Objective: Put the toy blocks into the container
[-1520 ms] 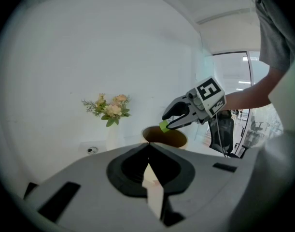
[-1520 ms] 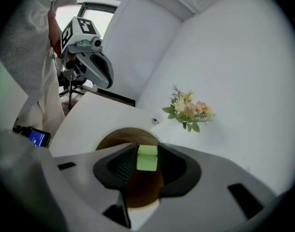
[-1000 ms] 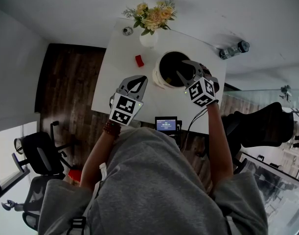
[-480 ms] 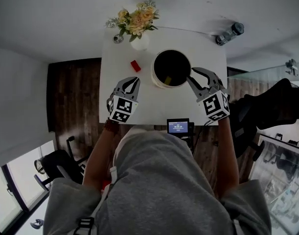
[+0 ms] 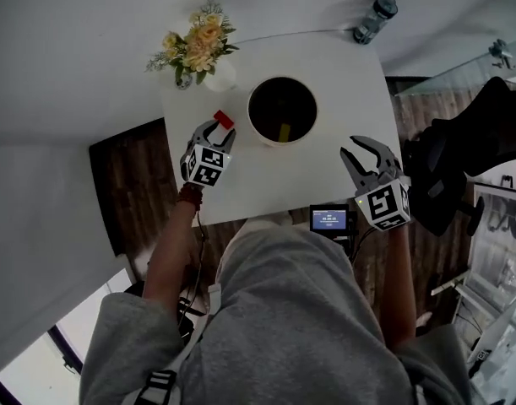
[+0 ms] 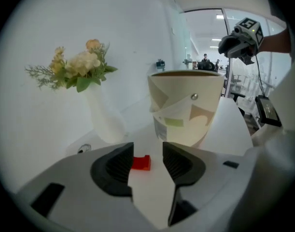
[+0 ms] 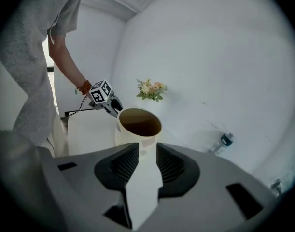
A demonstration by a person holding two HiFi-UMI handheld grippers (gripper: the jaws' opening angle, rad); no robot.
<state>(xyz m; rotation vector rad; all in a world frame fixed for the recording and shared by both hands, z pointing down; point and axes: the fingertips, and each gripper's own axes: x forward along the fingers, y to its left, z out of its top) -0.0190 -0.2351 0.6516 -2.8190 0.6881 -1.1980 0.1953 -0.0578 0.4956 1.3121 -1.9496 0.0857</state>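
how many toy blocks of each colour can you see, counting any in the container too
red block: 1, on the table beside the container
yellow block: 1, inside the container
total: 2 visible; the container's dark inside could hide more

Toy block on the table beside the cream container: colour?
Red. The small red toy block shows best in the left gripper view.

A pad of the left hand-held gripper (image 6: 147, 149) partly hides the red block (image 6: 142, 163), perhaps touching it.
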